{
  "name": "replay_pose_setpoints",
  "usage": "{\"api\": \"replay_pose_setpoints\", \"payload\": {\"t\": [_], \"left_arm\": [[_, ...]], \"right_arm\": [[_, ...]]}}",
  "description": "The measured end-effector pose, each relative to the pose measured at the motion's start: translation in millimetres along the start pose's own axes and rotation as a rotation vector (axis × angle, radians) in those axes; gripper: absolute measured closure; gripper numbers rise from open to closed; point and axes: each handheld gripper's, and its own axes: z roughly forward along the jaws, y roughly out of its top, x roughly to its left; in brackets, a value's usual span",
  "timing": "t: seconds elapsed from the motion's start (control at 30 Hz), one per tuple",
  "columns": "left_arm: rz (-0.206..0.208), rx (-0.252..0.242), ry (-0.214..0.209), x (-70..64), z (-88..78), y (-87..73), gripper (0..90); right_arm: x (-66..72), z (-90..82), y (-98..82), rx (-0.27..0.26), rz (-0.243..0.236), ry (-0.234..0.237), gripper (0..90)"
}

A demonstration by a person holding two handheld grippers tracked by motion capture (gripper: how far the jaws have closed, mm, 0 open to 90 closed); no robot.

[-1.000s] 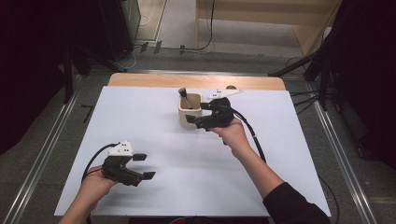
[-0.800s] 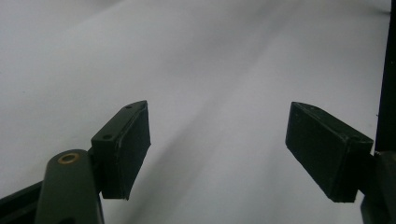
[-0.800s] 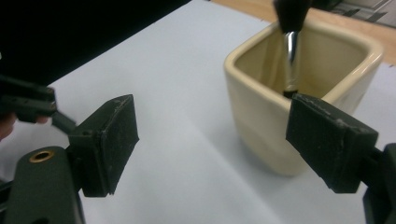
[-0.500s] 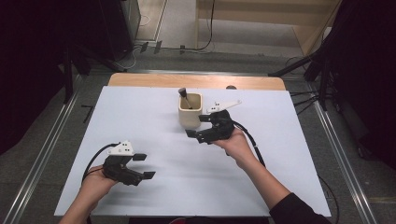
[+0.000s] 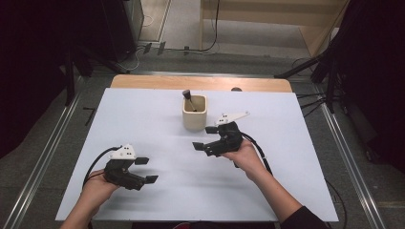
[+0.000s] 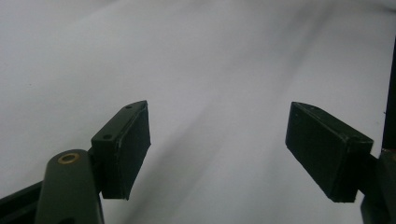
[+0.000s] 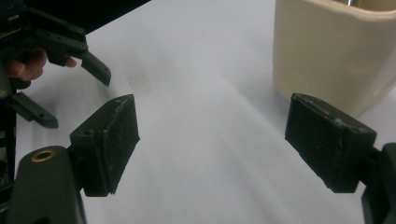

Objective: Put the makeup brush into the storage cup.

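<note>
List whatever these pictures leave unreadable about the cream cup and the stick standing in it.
- Cup contents: in the high view its wall hides the inside.
- Dark-tipped stick: too small in the high view to identify; its lower end is hidden inside the cup.
- Cup rim and far side: cut off by the top edge of the right gripper view.

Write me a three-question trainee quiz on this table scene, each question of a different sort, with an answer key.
1. True or false: the right gripper is shut on the cream cup.
2. Multiple choice: what stands in the cup? A) a dark-tipped tool B) a banana C) a sponge
3. Fill in: the left gripper hangs over the bare white ____, jaws apart.

Key: 1 false, its jaws are open and clear of the cup; 2 A; 3 table.
</note>
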Motion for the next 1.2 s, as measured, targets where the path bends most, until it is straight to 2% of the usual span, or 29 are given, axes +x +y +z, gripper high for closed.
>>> {"api": "replay_pose_setpoints", "payload": {"t": [0.33,0.63,0.8,1.2], "left_arm": [[0.013,0.003,-0.001,-1.5,-1.0,0.5,22.7],[0.021,0.011,-0.003,-2.1,0.4,0.6,22.7],[0.023,0.01,-0.002,-2.0,-0.2,0.5,22.7],[0.029,0.017,0.001,-2.4,0.2,0.7,22.7]], "right_arm": [[1.8,-5.9,-9.0,0.005,-0.02,-0.005,18.9],[-1.6,-16.2,-22.1,0.022,-0.017,0.003,18.9],[-2.5,-22.3,-28.1,0.026,0.002,0.018,19.9],[-6.4,-43.6,-41.8,0.001,-0.006,0.013,19.2]]}}
